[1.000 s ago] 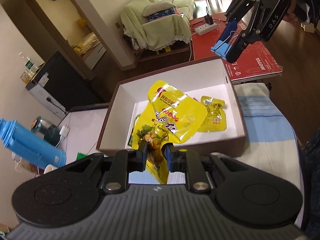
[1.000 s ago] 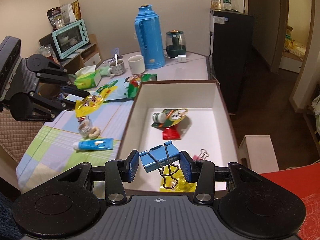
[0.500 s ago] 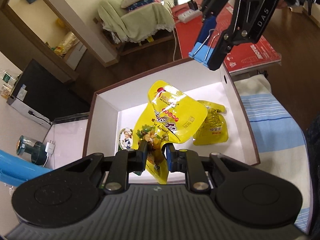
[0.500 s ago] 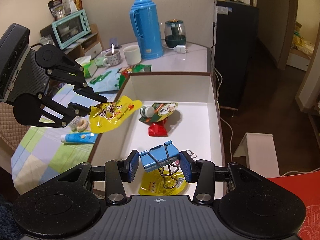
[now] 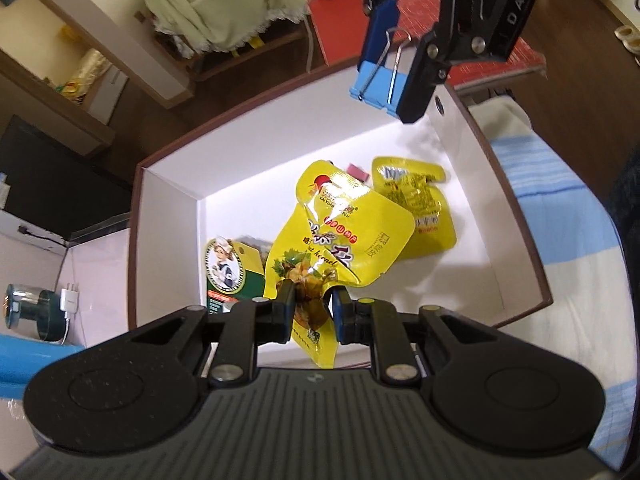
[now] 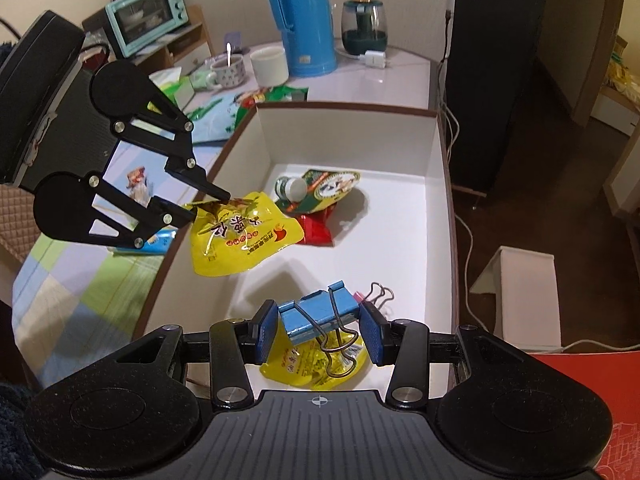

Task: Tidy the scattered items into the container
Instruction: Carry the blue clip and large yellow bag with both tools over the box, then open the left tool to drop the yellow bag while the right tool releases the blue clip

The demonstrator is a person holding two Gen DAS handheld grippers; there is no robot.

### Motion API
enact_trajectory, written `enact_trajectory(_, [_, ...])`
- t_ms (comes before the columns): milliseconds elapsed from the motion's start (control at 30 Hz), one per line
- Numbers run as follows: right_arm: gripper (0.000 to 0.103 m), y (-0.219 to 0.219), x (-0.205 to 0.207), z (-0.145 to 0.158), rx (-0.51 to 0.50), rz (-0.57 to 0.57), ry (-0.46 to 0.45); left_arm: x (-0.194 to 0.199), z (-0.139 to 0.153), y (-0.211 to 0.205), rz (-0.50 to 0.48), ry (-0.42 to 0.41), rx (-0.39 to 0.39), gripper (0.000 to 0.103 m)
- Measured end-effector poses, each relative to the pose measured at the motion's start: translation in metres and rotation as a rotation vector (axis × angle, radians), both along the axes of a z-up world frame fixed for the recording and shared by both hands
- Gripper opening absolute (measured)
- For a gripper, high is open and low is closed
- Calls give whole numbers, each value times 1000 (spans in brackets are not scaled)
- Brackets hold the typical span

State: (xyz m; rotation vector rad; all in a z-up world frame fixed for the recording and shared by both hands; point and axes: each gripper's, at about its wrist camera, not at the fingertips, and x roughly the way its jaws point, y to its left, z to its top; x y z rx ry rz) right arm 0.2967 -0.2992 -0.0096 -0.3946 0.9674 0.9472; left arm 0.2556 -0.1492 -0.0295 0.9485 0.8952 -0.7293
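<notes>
The left hand-held gripper (image 5: 313,307) reaches over the near wall of the white box (image 5: 168,216), its fingers clamped on a corner of the yellow snack pouch (image 5: 344,240), which hangs above the box floor. The right hand-held gripper (image 6: 319,330), tilted downward over the box's opposite end, pinches the blue binder clip (image 6: 320,314).

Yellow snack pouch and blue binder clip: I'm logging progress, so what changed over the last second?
The left gripper carried the yellow snack pouch from over the table in over the box. The right gripper brought the blue binder clip forward over the box. Both stay clamped; nothing released. The box contents look unmoved.
</notes>
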Motion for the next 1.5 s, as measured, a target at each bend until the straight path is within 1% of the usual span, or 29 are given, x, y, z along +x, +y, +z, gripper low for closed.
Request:
enact_trajectory(167, [44,3,6,-8,-15,4,22,12,-12,-1,-43,44,41,16])
enact_trajectory(433, [44,3,15,-18,-20,-8,49,26,-28,-8,-95,87,65,16])
enact_trajectory(667, [44,4,22,-24,-28,-17,63,34,-41,-11,-120,118,84,16])
enact_trajectory(1100, [44,7,30,-30,-27,-20,79,41,-48,-15,-147,148,84,16])
enact_trajectory(1200, [44,7,31,-30,-26,-22,82,42,-47,-15,-142,163,75,18])
enact_trajectory(1333, [44,9,33,-31,-26,-20,82,41,-42,-13,-135,161,59,32])
enact_trajectory(1500, [44,17,37,-32,-33,8,70,45,-35,-8,-105,151,41,33])
